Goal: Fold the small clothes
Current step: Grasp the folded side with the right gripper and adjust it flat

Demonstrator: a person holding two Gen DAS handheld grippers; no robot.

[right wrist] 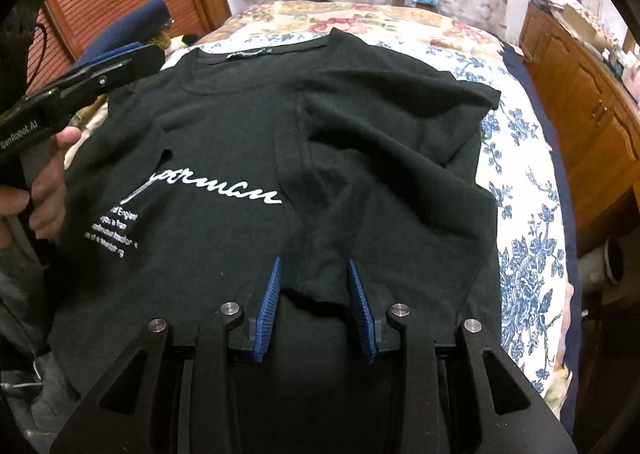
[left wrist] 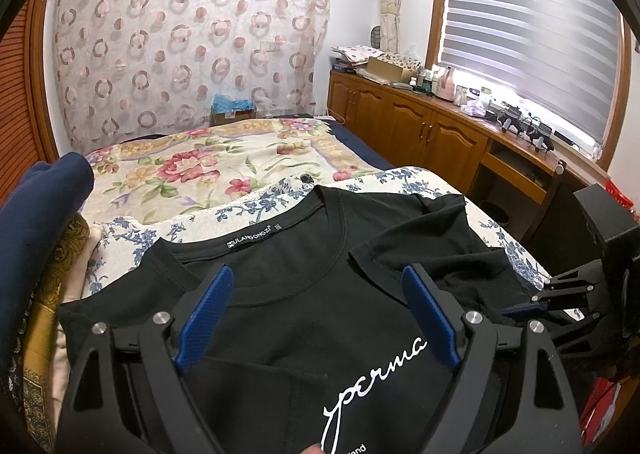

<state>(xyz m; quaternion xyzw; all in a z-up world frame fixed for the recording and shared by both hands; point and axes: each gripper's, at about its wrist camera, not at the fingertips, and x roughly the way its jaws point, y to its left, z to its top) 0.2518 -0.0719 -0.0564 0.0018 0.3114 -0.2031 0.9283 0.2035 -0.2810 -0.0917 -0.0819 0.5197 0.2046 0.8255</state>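
Here, a black T-shirt [right wrist: 248, 158] with white script lettering lay spread, collar away, on a blue-flowered cloth [right wrist: 520, 214] covering the bed. The right gripper [right wrist: 316, 274] pointed steeply down at the shirt's near hem; a fold of black fabric stood bunched between its blue pads [right wrist: 270, 294], which had narrowed around it. The left gripper [left wrist: 320, 294], held by a hand [right wrist: 44, 182], hovered over the shirt's chest below the collar, jaws wide apart, nothing between them.

Floral bed [left wrist: 192, 170], wooden cabinets [left wrist: 420, 126], blinded window [left wrist: 532, 34]
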